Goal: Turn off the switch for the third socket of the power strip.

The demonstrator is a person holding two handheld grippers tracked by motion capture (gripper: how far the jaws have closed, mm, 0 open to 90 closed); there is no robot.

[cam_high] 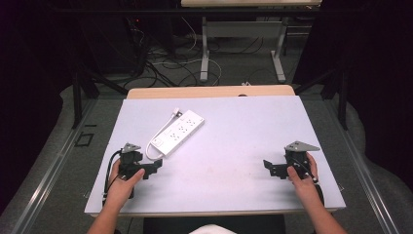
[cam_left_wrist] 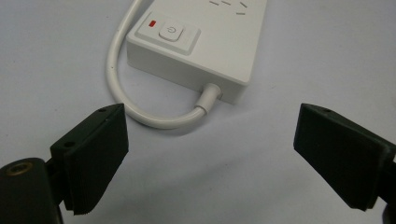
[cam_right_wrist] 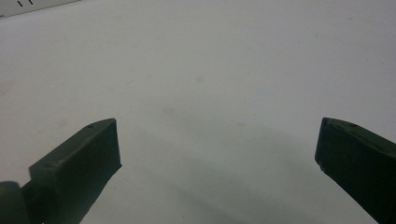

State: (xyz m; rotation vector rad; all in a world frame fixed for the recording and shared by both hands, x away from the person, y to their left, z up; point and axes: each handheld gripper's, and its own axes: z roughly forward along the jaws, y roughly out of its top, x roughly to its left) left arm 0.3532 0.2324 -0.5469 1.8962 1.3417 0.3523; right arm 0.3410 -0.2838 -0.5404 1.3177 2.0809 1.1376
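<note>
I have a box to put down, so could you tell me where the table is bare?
The table is bare from the power strip across to its right edge, and between the left gripper and the right gripper. Only the left part is crowded.

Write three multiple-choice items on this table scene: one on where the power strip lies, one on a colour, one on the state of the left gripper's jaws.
1. Where does the power strip lie on the table?
A. nearer the left gripper
B. nearer the right gripper
C. hanging off the far edge

2. What colour is the small mark beside the strip's switch?
A. green
B. red
C. blue

3. How do the left gripper's jaws stand?
A. shut on the cord
B. shut on the strip
C. open, holding nothing

Key: 1 A, the high view shows the strip just ahead of the left gripper. 2 B, the left gripper view shows a red mark. 3 C, the jaws stand wide apart, with the cord lying ahead of them.
</note>
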